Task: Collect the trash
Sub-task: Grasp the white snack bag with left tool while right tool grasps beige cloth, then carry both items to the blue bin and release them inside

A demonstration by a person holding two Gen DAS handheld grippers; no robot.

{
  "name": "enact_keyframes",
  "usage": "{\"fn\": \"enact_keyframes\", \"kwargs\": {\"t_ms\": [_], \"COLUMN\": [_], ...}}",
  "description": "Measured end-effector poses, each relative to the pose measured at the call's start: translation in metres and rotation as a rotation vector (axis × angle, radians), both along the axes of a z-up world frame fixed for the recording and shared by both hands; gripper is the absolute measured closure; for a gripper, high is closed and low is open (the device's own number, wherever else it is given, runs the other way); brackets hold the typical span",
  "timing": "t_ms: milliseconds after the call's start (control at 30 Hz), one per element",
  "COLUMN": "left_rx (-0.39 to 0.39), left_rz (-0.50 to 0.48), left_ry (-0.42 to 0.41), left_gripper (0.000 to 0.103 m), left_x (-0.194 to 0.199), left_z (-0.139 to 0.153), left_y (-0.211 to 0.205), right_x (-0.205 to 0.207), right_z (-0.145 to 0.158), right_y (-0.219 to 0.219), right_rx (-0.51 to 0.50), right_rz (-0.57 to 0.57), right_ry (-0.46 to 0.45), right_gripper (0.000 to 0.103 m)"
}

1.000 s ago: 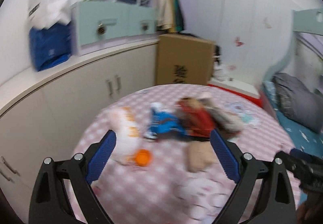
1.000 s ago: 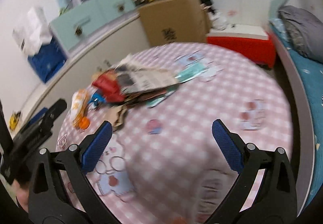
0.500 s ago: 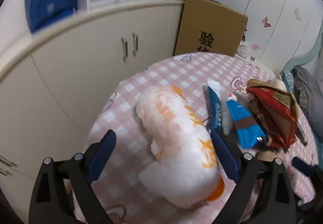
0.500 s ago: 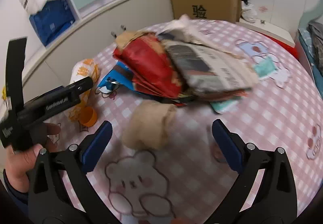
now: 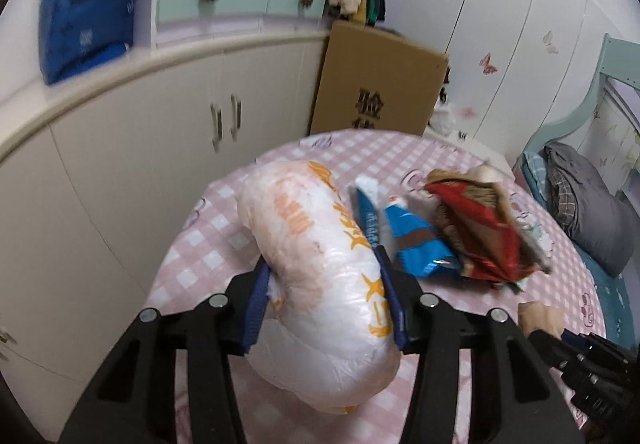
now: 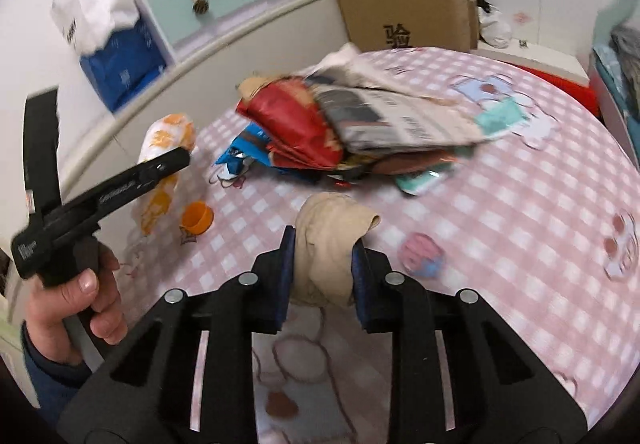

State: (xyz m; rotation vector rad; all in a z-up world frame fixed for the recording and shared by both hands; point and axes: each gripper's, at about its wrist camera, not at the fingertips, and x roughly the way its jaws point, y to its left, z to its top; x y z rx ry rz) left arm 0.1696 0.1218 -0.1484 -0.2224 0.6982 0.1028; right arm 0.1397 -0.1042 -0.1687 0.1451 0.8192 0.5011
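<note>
My left gripper (image 5: pixel 322 286) is shut on a crumpled white plastic bag with orange print (image 5: pixel 320 256) at the left side of the round table. The bag also shows in the right wrist view (image 6: pixel 164 148), behind the left gripper's body. My right gripper (image 6: pixel 322 256) is shut on a beige crumpled wad (image 6: pixel 332 240) on the pink checked tablecloth (image 6: pixel 520 212). A pile of trash lies beyond: a red wrapper (image 6: pixel 300 124), a folded newspaper (image 6: pixel 396 116), a blue wrapper (image 5: pixel 416 244) and a teal packet (image 6: pixel 424 180).
An orange cap (image 6: pixel 197 217) lies on the cloth left of the wad. Cream cabinets (image 5: pixel 160 132) curve behind the table. A cardboard box (image 5: pixel 380 84) stands at the back. A bed with grey bedding (image 5: pixel 592 212) is on the right.
Both grippers went from wide open to shut. The left closed on the white bag. The right moved down to the beige wad and closed on it.
</note>
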Motion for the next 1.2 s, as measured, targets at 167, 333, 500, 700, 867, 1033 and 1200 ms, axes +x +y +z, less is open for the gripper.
{"fn": "enact_keyframes", "kwargs": {"t_ms": [167, 333, 500, 700, 867, 1033, 1200], "left_rx": [0.017, 0.016, 0.012, -0.01, -0.024, -0.03, -0.025], "left_rz": [-0.037, -0.114, -0.188, -0.291, -0.398, -0.526, -0.691], "left_ry": [-0.092, -0.152, -0.202, -0.226, -0.234, -0.238, -0.209], "left_gripper": [0.054, 0.054, 0.054, 0.054, 0.054, 0.054, 0.054], "left_x": [-0.036, -0.057, -0.072, -0.086, -0.098, -0.113, -0.131], "left_z": [0.028, 0.05, 0.065, 0.07, 0.067, 0.058, 0.033], "left_y": [-0.033, -0.074, -0.122, -0.182, -0.236, -0.296, -0.365], "right_x": [-0.019, -0.035, -0.055, -0.071, -0.089, -0.112, -0.142], "right_z": [0.014, 0.031, 0.046, 0.054, 0.053, 0.041, 0.013], "right_y": [-0.04, -0.078, -0.124, -0.181, -0.23, -0.288, -0.351], "right_rx": [0.067, 0.118, 0.165, 0.193, 0.191, 0.18, 0.161], "right_rz": [-0.051, -0.102, -0.156, -0.244, -0.334, -0.451, -0.596], "right_ry": [-0.037, -0.082, -0.129, -0.166, -0.186, -0.178, -0.119], "right_gripper": [0.078, 0.078, 0.078, 0.078, 0.078, 0.077, 0.077]}}
